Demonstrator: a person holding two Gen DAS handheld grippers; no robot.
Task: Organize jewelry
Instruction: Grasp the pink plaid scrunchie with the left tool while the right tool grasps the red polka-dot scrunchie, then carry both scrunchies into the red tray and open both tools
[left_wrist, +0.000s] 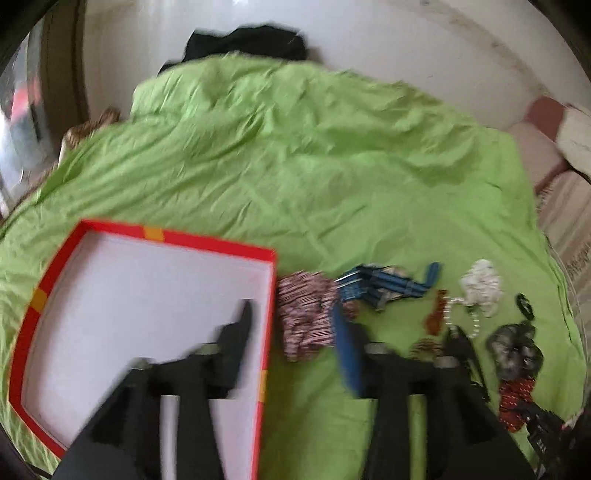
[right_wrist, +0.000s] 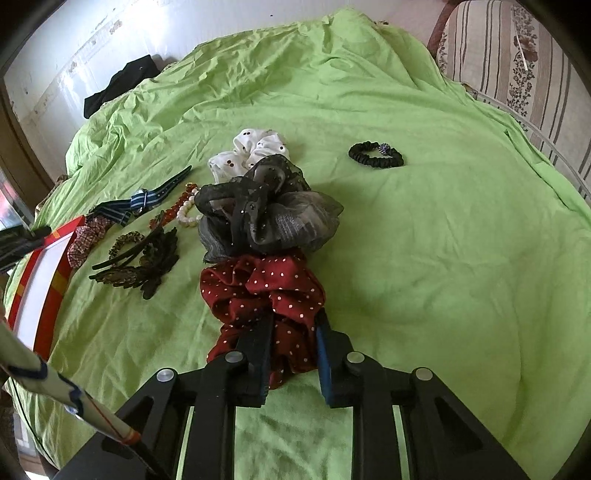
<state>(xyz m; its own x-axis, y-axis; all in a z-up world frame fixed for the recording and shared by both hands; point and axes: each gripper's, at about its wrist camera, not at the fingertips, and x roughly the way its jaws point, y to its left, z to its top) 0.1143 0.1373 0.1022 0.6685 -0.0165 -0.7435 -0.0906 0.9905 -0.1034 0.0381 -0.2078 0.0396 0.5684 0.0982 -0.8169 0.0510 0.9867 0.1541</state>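
Observation:
My right gripper (right_wrist: 293, 326) is shut on the near edge of a dark red, white-dotted scrunchie (right_wrist: 258, 284) on the green sheet. Beyond it lie a grey sheer scrunchie (right_wrist: 280, 218) and a white dotted one (right_wrist: 255, 151). My left gripper (left_wrist: 291, 314) is blurred and open with nothing held. One finger is over the white inside of the red box (left_wrist: 177, 238). The other is near a plaid scrunchie (left_wrist: 306, 317). A blue striped strap (left_wrist: 380, 288), pearl beads (right_wrist: 186, 216) and a black leaf clip (right_wrist: 140, 269) lie between the box and the scrunchies.
A black hair tie (right_wrist: 375, 155) with a bead lies alone to the right. Black cloth (right_wrist: 118, 85) sits at the bed's far end by the wall. A striped cushion (right_wrist: 517, 62) borders the right side. A pale stick (right_wrist: 55, 387) crosses the lower left.

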